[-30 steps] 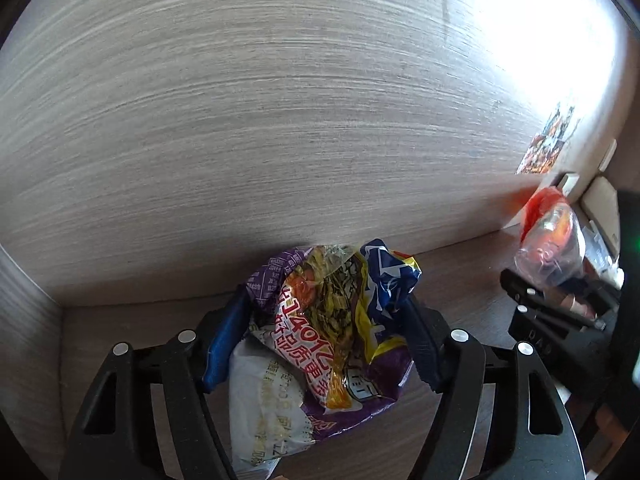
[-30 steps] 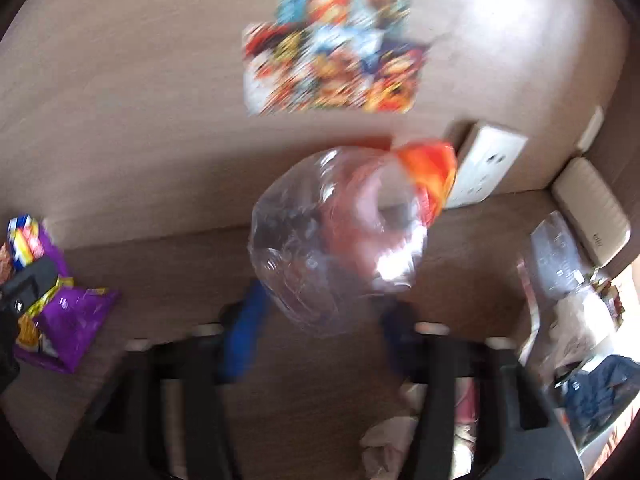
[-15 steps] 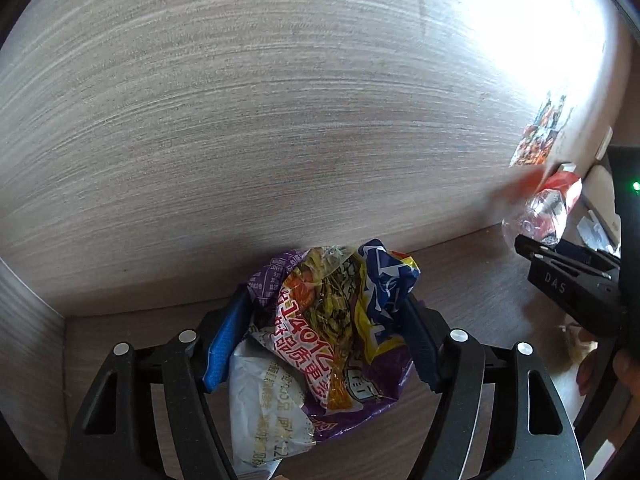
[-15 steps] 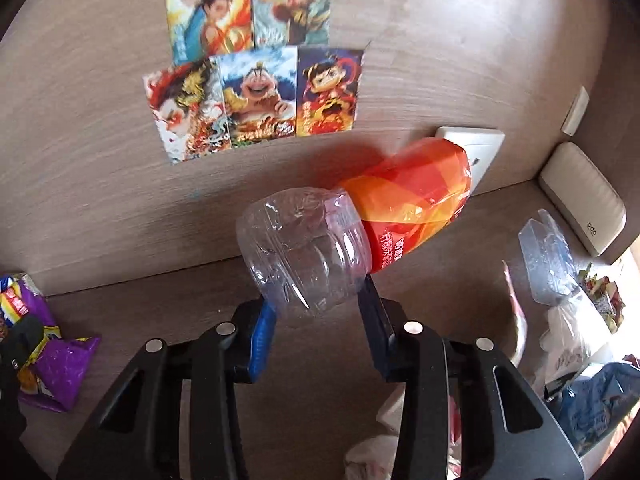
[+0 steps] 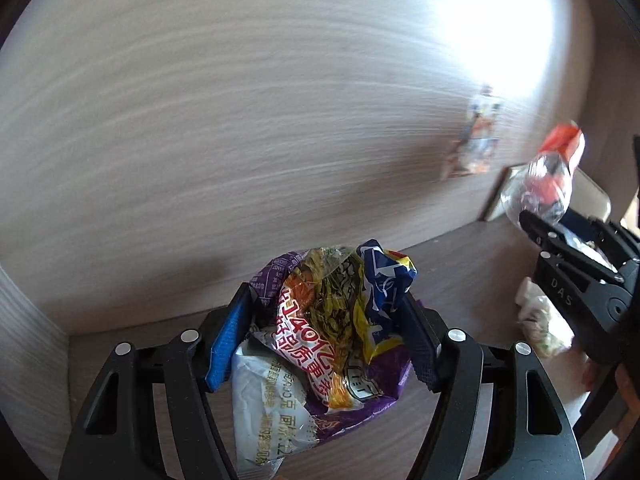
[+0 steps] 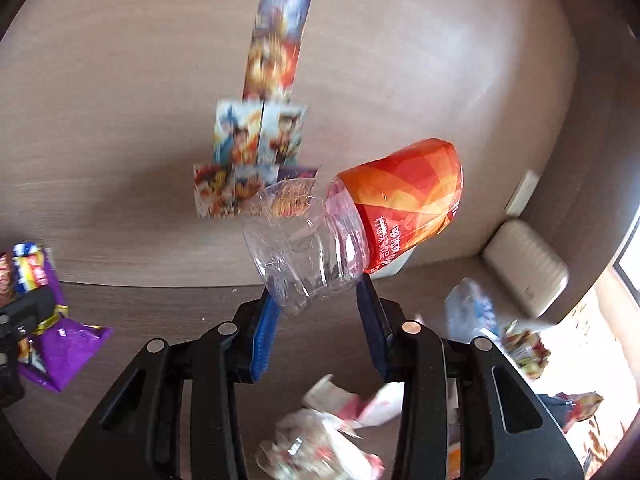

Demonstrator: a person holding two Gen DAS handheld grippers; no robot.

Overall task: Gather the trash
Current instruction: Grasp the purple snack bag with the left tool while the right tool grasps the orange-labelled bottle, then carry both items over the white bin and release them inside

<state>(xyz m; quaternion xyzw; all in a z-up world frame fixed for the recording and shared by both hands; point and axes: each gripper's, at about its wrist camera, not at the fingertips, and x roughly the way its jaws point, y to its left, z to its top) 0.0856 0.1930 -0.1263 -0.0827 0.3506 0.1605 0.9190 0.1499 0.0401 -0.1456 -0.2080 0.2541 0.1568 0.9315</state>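
My left gripper is shut on a crumpled purple snack wrapper and holds it above the wooden desk. The wrapper also shows at the left edge of the right wrist view. My right gripper is shut on the clear base of an empty plastic bottle with an orange label; the bottle tilts up to the right. The bottle and right gripper show at the right in the left wrist view.
A wood-grain wall with cartoon stickers stands close behind. Loose wrappers and a clear bag lie on the desk. A white box and wall sockets are at the right corner.
My right gripper has lifted the bottle; the stickers and desk have dropped lower in its view. My left gripper has turned slightly, still holding the wrapper.
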